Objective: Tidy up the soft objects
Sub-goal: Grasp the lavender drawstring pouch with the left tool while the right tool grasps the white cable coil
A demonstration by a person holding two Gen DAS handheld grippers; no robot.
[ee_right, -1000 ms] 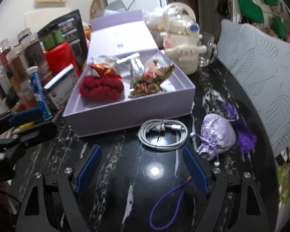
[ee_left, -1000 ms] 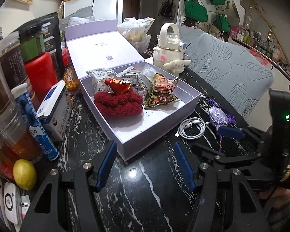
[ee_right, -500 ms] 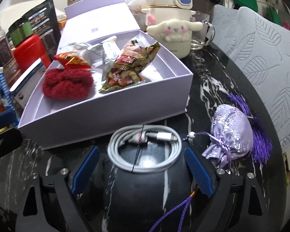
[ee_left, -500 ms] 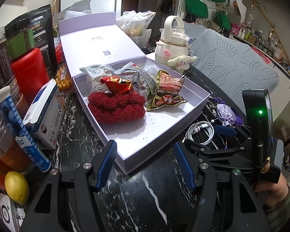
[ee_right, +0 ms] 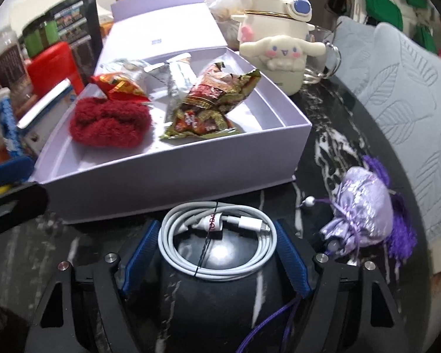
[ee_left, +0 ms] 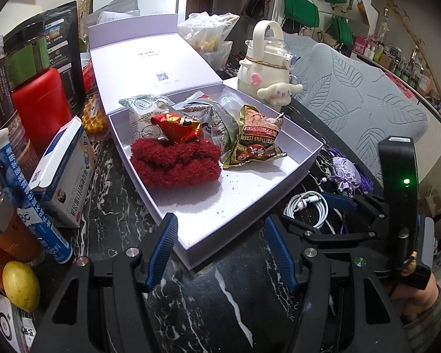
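At the far left of the black marble-veined tabletop point(ee_left: 226, 288) stands a crowd of jars, a red canister point(ee_left: 39, 103) and a white-and-blue carton point(ee_left: 63, 176), hemming that edge. Next comes the left gripper point(ee_left: 220, 250): its blue-padded jaws stand partly apart and empty, straddling the near corner of the open lilac cardboard gift box point(ee_left: 244, 220) without touching it. Inside the box lie a fuzzy dark-red knitted bundle point(ee_left: 176, 161), a red foil packet point(ee_left: 176, 126) and a gold-and-red snack bag point(ee_left: 255, 141); the near part of its floor is bare.

Right of the box, the right gripper point(ee_right: 217, 250) has just been closing. Its blue pads now sit against both sides of the coiled white charging cable point(ee_right: 220, 241), which lies flat on the table just in front of the box wall; whether they squeeze it I cannot tell. A loose purple cord point(ee_right: 267, 326) trails under the right finger.

Further right, a shiny lilac drawstring pouch with a purple tassel point(ee_right: 364, 209) rests near the table's curved edge, beside a grey leaf-embossed cushion point(ee_right: 411, 103). A cream cartoon-dog kettle point(ee_right: 279, 44) stands behind the box.
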